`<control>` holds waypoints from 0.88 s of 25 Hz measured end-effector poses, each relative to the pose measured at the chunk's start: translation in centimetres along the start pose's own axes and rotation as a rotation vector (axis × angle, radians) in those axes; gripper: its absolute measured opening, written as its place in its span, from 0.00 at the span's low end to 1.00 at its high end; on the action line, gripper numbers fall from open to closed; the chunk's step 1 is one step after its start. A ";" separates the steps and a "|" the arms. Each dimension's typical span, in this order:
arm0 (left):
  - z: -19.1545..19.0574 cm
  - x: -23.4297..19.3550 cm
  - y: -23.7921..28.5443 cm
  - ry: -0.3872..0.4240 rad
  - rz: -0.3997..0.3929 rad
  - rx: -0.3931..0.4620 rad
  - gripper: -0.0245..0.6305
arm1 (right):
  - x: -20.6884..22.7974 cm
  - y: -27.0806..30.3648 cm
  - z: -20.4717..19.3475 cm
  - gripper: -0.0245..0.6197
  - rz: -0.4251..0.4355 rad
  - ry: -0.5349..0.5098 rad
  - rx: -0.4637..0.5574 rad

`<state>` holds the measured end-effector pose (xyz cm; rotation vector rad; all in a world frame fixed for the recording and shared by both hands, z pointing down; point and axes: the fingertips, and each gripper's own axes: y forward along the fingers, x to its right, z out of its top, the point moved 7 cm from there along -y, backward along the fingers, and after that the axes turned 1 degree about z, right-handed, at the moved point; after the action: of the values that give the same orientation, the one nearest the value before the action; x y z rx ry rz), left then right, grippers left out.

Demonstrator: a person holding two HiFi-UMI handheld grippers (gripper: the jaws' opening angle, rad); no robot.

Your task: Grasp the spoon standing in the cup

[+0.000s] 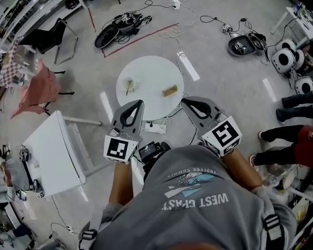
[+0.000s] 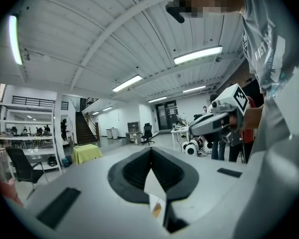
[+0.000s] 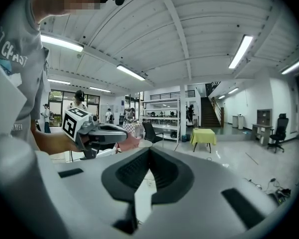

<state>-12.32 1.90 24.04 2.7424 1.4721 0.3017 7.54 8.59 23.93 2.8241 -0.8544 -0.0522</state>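
Both pairs of tongs are held up in front of the person's chest, well short of the round tabletop (image 1: 148, 66). The left tongs (image 1: 140, 103) are pressed fully together with nothing between them. The right tongs (image 1: 184, 102) also meet at the tips and are empty. The cup (image 1: 129, 86) stands toward the left side of the tabletop. The spoon (image 1: 128, 89) shows only as a thin pale sliver leaning in it. A wooden block (image 1: 170, 91) lies well apart, to the right.

The likeliest fault is reaching in with shut tongs: they would strike the spoon handle or the cup rim and not straddle them, and a small, probably light cup could tip or skid. Even with the tongs parted, a leaning spoon offers a slanted, narrow target, and closing off-centre may lever the cup over or let the handle slip out.

Neither gripper view shows the cup now, both looking out across the room, so the approach depends on the distant head view, where the handle's lean is hard to read.

A power strip (image 1: 155, 127) and its cables lie on the floor at the table's near edge, where a step forward could catch them.
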 end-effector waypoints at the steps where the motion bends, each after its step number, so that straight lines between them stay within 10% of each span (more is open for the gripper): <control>1: 0.0 -0.5 0.0 -0.012 0.000 0.012 0.04 | -0.2 0.4 0.1 0.04 -0.004 -0.002 -0.003; 22: -7.2 -4.6 2.4 -0.109 0.254 -0.190 0.04 | 6.3 7.1 -0.9 0.04 0.247 -0.016 -0.131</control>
<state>-14.10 -3.75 30.66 2.7404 1.0142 0.2744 9.01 -0.58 26.35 2.5811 -1.1518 -0.0917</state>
